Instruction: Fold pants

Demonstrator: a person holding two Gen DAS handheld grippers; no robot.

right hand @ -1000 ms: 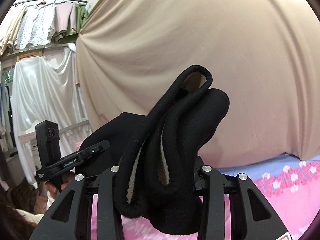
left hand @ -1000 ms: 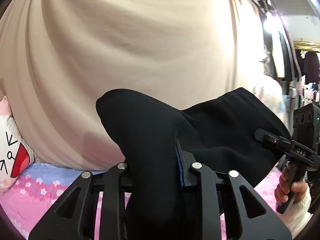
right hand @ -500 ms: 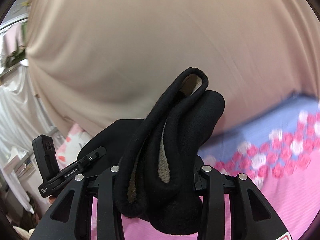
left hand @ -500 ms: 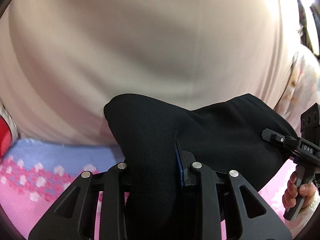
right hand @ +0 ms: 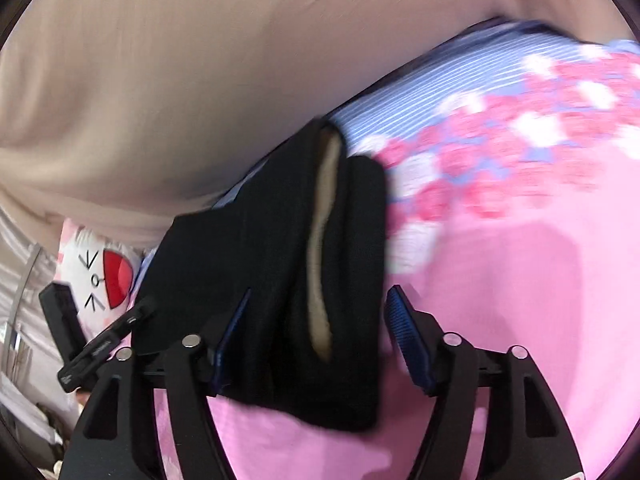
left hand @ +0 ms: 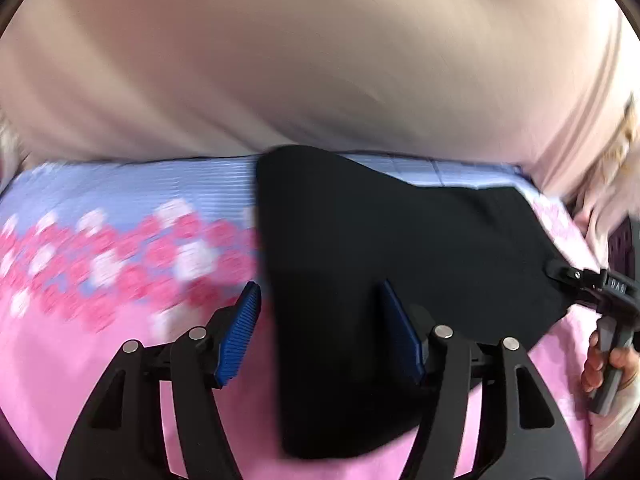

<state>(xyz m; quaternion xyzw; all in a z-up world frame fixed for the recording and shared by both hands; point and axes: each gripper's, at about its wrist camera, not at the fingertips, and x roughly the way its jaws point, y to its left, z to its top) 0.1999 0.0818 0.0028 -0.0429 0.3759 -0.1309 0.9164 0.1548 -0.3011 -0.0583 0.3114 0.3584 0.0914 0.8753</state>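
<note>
1. Here the pink bedsheet (left hand: 80,380), with its band of flowers and blue stripes against the beige curtain (left hand: 320,60), is the landmark. The black pants (left hand: 380,260) come down onto it, the far edge reaching the blue striped band and the near edge lying across the plain pink area. Judging by this, the step in hand is laying the garment down and letting go.

2. The pants span from one gripper to the other. To do the step well, the person should let the cloth settle flat on the sheet before pulling back, so that the edges stay lined up and no ridge forms across the middle.

3. The left gripper (left hand: 320,332) has just been opening. Its blue pads (left hand: 236,340) stand apart, and the left pad is clear of the cloth, so the pants lie loose between the jaws. It should draw straight back, low over the pink area, without snagging the fabric.

4. The right gripper (right hand: 316,332) has likewise just been opening. The thick bunched end, showing its tan lining (right hand: 320,248), sits between the spread pads; the right pad stands clear of it. This bunch is bulky and may spring up, so a gentle press afterwards would help.

5. Both views are blurred, so fine creases cannot be judged.
</note>
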